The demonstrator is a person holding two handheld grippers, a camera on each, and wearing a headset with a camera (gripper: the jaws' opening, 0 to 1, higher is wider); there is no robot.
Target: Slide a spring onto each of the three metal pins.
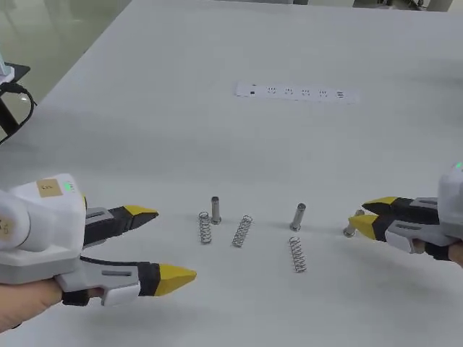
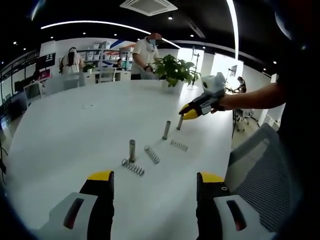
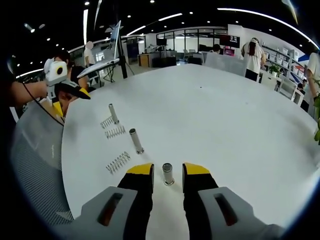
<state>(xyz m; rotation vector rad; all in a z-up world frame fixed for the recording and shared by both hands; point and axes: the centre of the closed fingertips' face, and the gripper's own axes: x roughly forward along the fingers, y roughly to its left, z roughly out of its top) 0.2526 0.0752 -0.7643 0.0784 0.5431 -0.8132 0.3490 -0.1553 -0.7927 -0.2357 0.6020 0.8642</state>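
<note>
Three metal pins stand upright on the white table: the left pin (image 1: 215, 210), the middle pin (image 1: 299, 216) and the right pin (image 1: 351, 228). Three loose springs lie flat near them: one (image 1: 205, 228) beside the left pin, one (image 1: 242, 230) just right of it, one (image 1: 297, 254) in front of the middle pin. My right gripper (image 1: 359, 214) is open, its yellow-tipped jaws straddling the right pin (image 3: 168, 173) with a gap on each side. My left gripper (image 1: 163, 243) stands wide open and holds nothing, left of the left pin (image 2: 132, 150) and nearest spring (image 2: 133, 167).
A white power strip (image 1: 296, 92) lies farther back on the table. The table's near edge (image 2: 220, 165) and a mesh chair (image 2: 260, 170) lie close beside the work. People and a potted plant (image 2: 175, 72) are at the far end.
</note>
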